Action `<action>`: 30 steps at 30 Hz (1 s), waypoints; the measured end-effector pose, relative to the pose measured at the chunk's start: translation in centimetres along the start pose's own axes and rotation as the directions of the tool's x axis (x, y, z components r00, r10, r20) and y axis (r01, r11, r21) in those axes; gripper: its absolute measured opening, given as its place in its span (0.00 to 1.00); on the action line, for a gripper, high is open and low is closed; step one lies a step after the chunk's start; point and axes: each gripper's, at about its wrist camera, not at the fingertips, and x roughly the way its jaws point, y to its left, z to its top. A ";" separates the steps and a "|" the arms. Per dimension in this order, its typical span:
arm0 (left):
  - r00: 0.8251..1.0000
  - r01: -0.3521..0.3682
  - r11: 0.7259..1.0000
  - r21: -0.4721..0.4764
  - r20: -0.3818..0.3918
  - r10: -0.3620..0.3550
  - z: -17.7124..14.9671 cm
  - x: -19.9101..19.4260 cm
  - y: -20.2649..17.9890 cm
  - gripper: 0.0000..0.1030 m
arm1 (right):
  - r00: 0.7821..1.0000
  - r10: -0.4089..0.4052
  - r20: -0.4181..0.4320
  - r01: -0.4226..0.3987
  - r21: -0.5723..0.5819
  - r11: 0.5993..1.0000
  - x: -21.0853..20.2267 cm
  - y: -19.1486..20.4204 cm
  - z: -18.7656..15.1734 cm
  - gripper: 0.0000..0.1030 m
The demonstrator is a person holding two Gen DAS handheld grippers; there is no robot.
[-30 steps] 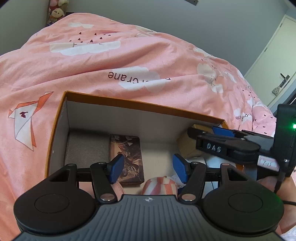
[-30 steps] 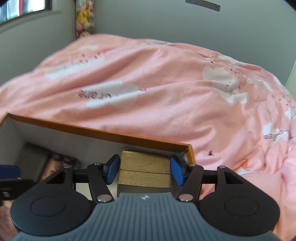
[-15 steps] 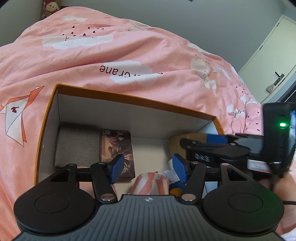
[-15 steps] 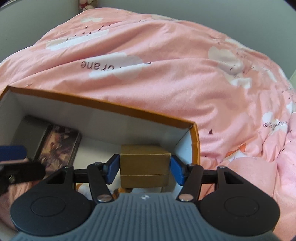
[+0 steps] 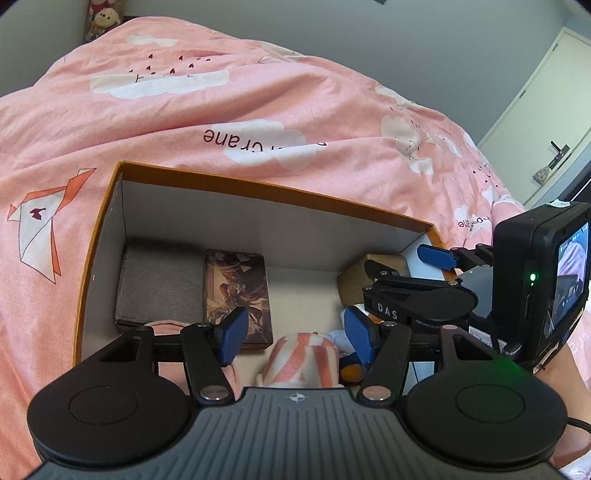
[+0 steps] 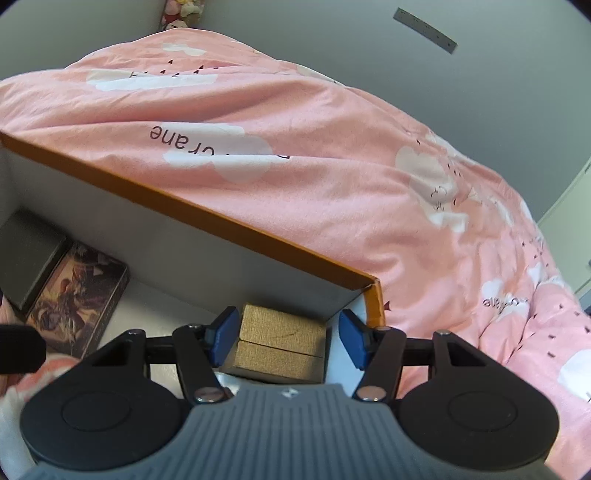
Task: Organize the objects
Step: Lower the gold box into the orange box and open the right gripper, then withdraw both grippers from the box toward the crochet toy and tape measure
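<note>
An orange-rimmed cardboard box (image 5: 258, 186) with white inner walls lies on the bed. Inside are a grey flat box (image 5: 160, 282), a picture-printed tin (image 5: 236, 291), a pink-striped rolled cloth (image 5: 303, 356) and a small brown box (image 6: 282, 341) in the far right corner. My right gripper (image 6: 288, 338) is open, its pads apart from the brown box, which rests on the box floor. It also shows in the left wrist view (image 5: 424, 280). My left gripper (image 5: 295, 334) is open and empty above the striped cloth.
A pink quilt (image 5: 258, 110) with white clouds covers the bed around the box. Plush toys (image 5: 105, 16) sit at the far wall. A door (image 5: 546, 122) stands at the right. Small white and orange items (image 5: 349, 369) lie beside the cloth.
My right gripper lowered the brown box into the box's far right corner and opened, letting it go. My left gripper stayed open over the striped cloth.
</note>
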 end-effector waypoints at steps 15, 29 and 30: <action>0.991 0.049 0.995 0.092 0.123 -0.061 -1.9 -6.3 -3.8 0.74 | 0.978 0.108 0.177 -0.128 0.102 0.986 -11.1 -3.1 -3.4 0.60; 0.989 0.034 0.983 0.181 0.137 -0.060 -7.7 -10.3 -5.2 0.78 | 0.940 0.219 0.261 -0.287 0.261 0.921 -19.0 -3.8 -10.8 0.75; 0.989 0.037 0.984 0.177 0.133 -0.061 -8.1 -10.3 -5.0 0.78 | 0.941 0.221 0.256 -0.289 0.268 0.919 -19.2 -3.7 -11.2 0.76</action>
